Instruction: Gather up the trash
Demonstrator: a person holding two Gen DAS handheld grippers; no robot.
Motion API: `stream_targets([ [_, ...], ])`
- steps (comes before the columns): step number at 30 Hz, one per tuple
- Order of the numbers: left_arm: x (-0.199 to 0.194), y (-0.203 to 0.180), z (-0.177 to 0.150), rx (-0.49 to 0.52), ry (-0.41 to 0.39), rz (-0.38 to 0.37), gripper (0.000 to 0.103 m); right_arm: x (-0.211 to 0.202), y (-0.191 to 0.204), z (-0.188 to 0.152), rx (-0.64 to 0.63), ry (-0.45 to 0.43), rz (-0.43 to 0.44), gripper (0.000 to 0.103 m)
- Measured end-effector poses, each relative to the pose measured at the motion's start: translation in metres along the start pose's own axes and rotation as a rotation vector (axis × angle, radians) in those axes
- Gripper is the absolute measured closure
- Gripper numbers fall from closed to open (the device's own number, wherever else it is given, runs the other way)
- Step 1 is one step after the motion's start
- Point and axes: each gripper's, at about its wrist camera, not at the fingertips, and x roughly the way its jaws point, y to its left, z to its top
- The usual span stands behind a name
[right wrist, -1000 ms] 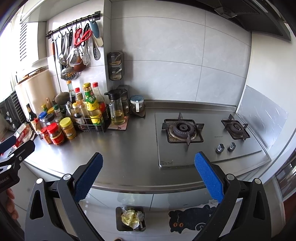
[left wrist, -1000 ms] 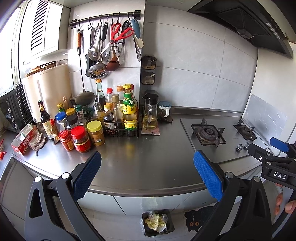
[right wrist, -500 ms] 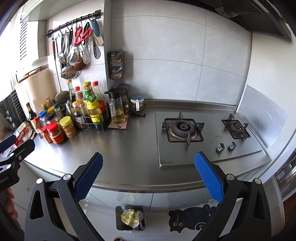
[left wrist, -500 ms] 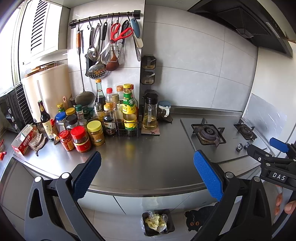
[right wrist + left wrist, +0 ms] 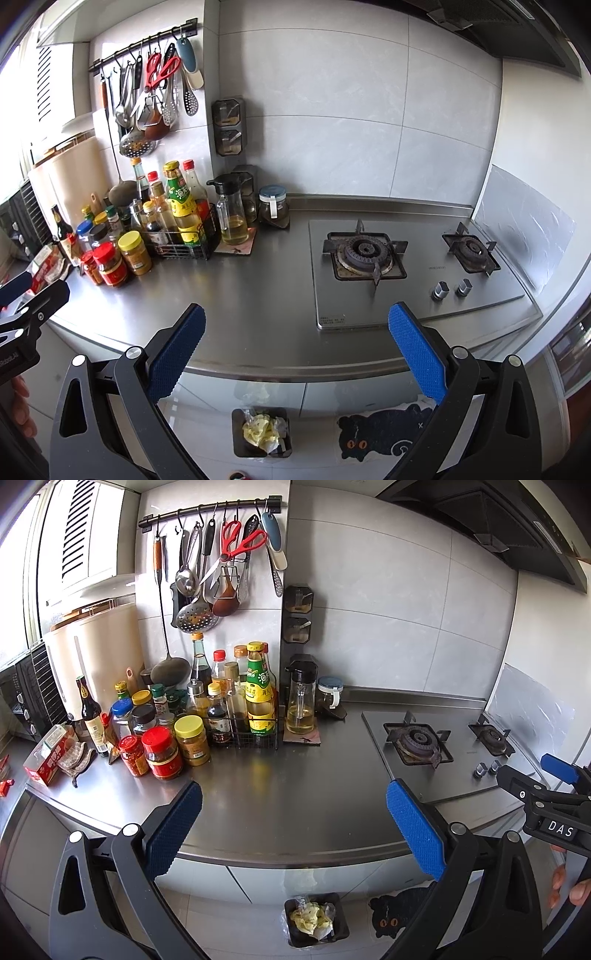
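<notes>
A small black trash bin [image 5: 316, 919] stands on the floor below the counter edge, holding crumpled yellowish and white trash [image 5: 310, 915]. It also shows in the right wrist view [image 5: 262, 432]. My left gripper [image 5: 293, 827] is open and empty, held above the front edge of the steel counter [image 5: 280, 786]. My right gripper [image 5: 295, 347] is open and empty too, above the same counter edge, near the stove. Each gripper shows at the side of the other's view: the right one [image 5: 554, 794] and the left one [image 5: 22, 306].
Many sauce bottles and jars [image 5: 192, 716] crowd the counter's back left, with a red carton [image 5: 50, 757] at its left end. A gas stove [image 5: 402, 258] is set into the right. Utensils [image 5: 221, 565] hang above. A black cat mat [image 5: 384, 432] lies on the floor.
</notes>
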Motion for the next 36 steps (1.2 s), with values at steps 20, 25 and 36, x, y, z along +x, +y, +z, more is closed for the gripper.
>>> stream_targets([
  [20,-0.0017,0.0018,-0.0017,-0.005,0.001,-0.018,0.008,-0.0014,-0.0013,-0.002,0.01,0.003,-0.018,0.003],
  [25,-0.0019,-0.0012,-0.0018,0.003,0.009,-0.022,0.008,-0.0003,-0.0015,-0.0022,0.017,0.007,-0.022,0.003],
  [36,-0.0024,0.0009,-0.0001,-0.008,-0.006,0.005,0.008,0.0024,-0.002,-0.0043,0.025,0.021,-0.018,0.003],
])
